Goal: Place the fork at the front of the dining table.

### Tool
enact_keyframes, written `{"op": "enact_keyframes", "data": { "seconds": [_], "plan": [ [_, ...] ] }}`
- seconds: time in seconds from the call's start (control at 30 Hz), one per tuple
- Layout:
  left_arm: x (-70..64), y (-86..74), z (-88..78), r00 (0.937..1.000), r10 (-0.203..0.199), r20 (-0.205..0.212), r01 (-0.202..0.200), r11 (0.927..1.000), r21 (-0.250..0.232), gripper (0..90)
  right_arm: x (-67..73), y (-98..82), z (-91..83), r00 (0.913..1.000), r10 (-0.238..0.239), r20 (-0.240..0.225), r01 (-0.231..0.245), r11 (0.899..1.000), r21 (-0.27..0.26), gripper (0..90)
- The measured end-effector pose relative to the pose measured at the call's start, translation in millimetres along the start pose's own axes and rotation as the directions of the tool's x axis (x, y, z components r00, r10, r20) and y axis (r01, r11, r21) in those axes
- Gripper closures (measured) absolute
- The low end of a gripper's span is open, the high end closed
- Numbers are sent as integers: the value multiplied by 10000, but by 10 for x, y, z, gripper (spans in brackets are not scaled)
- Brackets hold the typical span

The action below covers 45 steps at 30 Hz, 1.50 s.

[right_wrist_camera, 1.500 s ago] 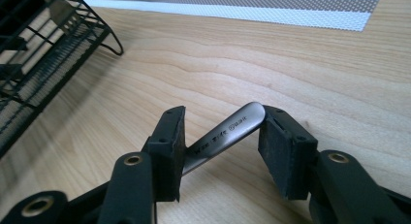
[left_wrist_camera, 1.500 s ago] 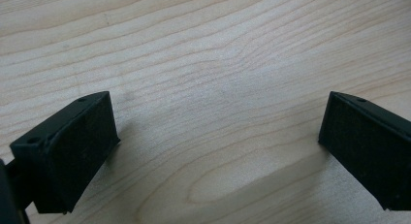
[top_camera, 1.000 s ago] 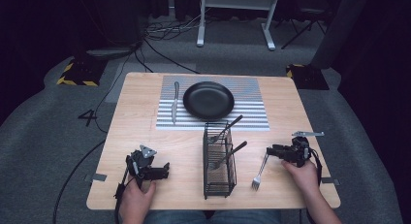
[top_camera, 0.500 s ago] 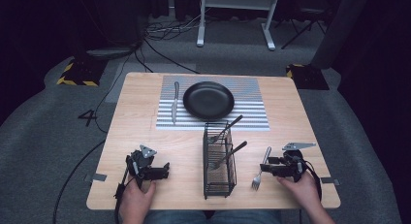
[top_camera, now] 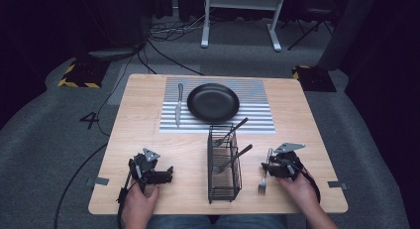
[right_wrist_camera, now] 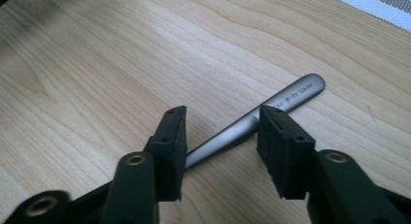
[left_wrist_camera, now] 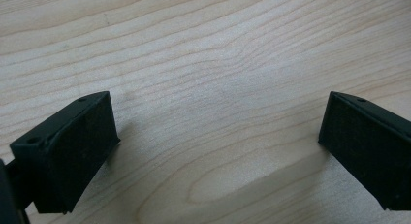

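The fork lies flat on the wooden table, just right of the wire caddy, and the right gripper is right down over its handle, jaws parted to either side without clamping it. Over on the left, the left gripper sits low over bare wood, jaws spread wide with nothing between them.

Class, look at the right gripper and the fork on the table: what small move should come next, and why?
Probably close the right gripper. Its black jaws stand open on either side of the silver metal fork's handle, which lies flat on the light wooden table, so shutting them should grasp it.
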<state>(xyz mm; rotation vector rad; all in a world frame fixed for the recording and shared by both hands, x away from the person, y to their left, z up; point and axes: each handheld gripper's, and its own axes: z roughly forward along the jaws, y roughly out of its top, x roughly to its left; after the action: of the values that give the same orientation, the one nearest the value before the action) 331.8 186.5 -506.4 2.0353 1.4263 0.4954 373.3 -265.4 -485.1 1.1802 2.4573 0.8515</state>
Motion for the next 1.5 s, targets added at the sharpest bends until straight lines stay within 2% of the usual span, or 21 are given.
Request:
{"op": "enact_keyframes", "data": {
  "seconds": [0.13,0.27,0.33,0.4,0.5,0.53,0.57,0.67,0.83,1.0,1.17,1.5],
  "plan": [
    [0,0,-1,10000,6,-13,-6,10000,0,3,-85,4,-31,9994,282,-177,-280,9995,155,662],
    [1,0,-1,10000,11,-13,-11,10000,2,3,-179,-3,-49,9989,325,-350,-319,9993,172,751],
    [1,0,-1,10000,10,-13,-10,10000,2,4,-208,-3,-57,9994,246,-225,-242,9995,180,779],
    [0,0,0,10000,5,-1,-5,10000,2,4,-226,-9,-67,9995,258,-168,-254,9994,239,781],
    [0,0,-1,10000,7,-14,-7,10000,0,4,-213,-43,-84,9987,388,-343,-376,9987,352,704],
    [0,0,-1,10000,8,-13,-8,10000,2,4,-213,-43,-84,9987,388,-343,-376,9987,352,704],
    [0,0,-1,10000,6,-15,-6,10000,-2,3,-182,-57,-121,9993,293,-216,-279,9977,624,706],
    [0,-1,-1,10000,2,-32,-2,10000,-6,3,-145,-78,-164,10000,48,-25,-46,9956,938,777],
    [-1,-1,-2,10000,-2,-34,2,10000,-2,4,-177,-77,-167,9996,262,-78,-254,9951,956,822],
    [0,0,-2,10000,-2,-35,2,10000,-4,4,-260,-59,-127,9973,660,-317,-638,9959,643,838],
    [-3,-2,-2,10000,-42,-43,42,10000,-11,4,-271,7,-174,9978,574,-342,-567,9982,200,838],
    [3,0,2,10000,-18,-48,18,10000,-33,4,-386,320,-373,9975,564,-426,-592,9958,-701,838]
  ]
}}
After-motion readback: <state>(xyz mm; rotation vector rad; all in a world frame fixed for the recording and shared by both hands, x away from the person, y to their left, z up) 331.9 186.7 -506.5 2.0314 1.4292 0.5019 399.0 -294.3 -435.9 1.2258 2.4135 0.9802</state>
